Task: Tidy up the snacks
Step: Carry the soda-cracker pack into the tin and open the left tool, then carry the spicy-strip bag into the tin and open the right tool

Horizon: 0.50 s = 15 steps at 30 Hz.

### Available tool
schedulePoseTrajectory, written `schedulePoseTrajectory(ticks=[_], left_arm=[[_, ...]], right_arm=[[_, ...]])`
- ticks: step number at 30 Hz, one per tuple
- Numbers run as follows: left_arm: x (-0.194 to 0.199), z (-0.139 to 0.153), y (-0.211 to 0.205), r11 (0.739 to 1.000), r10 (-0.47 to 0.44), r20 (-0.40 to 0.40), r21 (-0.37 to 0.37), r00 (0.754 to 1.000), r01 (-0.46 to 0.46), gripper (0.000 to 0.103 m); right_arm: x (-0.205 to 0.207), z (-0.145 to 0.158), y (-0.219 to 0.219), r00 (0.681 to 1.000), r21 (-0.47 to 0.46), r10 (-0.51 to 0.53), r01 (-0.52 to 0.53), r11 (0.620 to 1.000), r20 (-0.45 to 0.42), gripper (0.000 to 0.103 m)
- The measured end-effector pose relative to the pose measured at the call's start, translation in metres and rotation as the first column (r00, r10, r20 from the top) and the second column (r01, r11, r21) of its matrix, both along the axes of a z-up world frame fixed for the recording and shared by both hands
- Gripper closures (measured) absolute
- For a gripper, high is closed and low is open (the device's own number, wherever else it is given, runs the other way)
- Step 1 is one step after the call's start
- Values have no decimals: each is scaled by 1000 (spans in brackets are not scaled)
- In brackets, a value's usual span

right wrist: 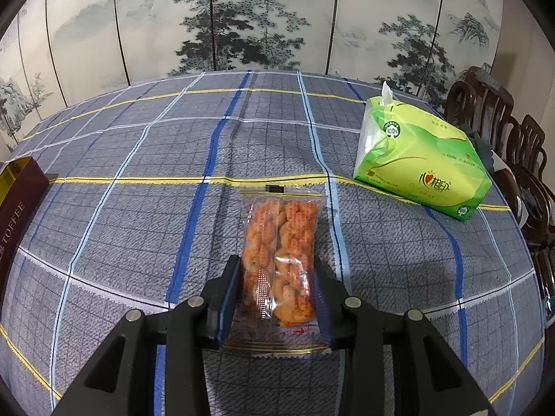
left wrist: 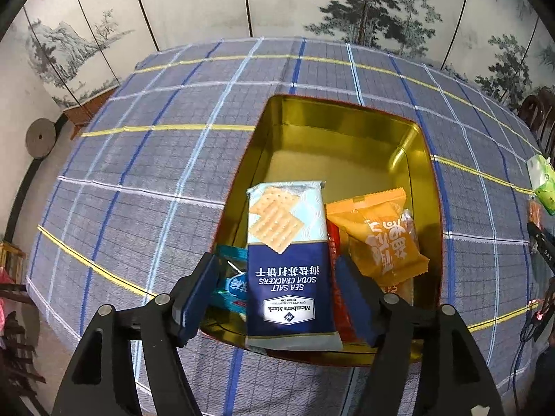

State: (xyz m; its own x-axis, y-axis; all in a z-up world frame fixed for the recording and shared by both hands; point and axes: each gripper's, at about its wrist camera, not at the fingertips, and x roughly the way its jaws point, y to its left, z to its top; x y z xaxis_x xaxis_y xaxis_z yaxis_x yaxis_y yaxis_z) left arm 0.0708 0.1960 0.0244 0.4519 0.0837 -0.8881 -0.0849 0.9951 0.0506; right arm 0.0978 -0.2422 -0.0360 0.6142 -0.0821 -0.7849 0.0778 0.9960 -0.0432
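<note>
In the left wrist view a gold-lined tin sits on the plaid tablecloth. In it lie a blue-and-white sea salt soda cracker pack, an orange snack packet, a red packet and a teal packet. My left gripper is open, its fingers on either side of the cracker pack with gaps. In the right wrist view my right gripper is shut on a clear packet of orange twisted snacks at the tablecloth.
A green tissue pack lies to the right of the twisted snacks and shows at the right edge of the left wrist view. The tin's dark red "TOFFEE" side is at far left. Wooden chairs stand at the table's right edge.
</note>
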Motion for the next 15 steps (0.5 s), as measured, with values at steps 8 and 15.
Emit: schedulePoseTrajectory(ticks=[8,15], left_arm=[[-12,16,-5,999,-12,75,32,997,9,27],[-23,23,-4,1000,1,112,7,994,-2,24]], right_arm=[[-1,2,5,1000,-14,-21,21,1000,-14,65],[-7,14,15,1000,-15,-18,18,1000,2,65]])
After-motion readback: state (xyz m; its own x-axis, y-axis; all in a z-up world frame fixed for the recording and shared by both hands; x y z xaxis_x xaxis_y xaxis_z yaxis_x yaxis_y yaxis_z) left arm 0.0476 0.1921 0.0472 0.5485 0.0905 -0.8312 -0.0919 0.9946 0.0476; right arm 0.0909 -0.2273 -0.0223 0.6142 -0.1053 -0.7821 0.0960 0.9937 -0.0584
